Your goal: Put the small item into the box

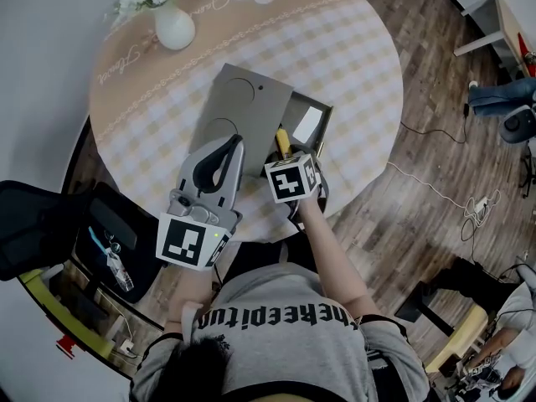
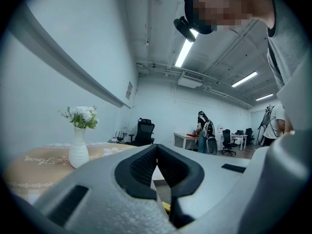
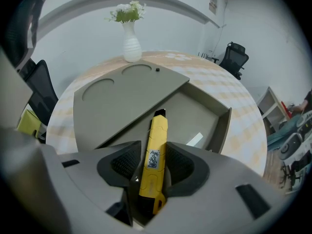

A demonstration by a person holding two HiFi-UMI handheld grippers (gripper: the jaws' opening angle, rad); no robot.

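A yellow utility knife (image 3: 153,160) stands between the pads of my right gripper (image 3: 152,168), its tip pointing into the open part of the grey box (image 3: 200,113). The pads sit apart and do not seem to press on it, so this gripper is open. From the head view, the knife (image 1: 283,141) pokes out over the box's open end (image 1: 311,107), beside a white card (image 1: 307,123). A grey lid (image 1: 243,107) covers the rest of the box. My left gripper (image 1: 223,154) hangs over the lid's near edge, its jaws shut and empty (image 2: 157,164).
The box lies on a round table with a checked cloth (image 1: 352,48). A white vase of flowers (image 1: 173,23) stands at the table's far left. A black chair (image 1: 50,224) is at the left, and cables (image 1: 469,208) lie on the wooden floor at the right.
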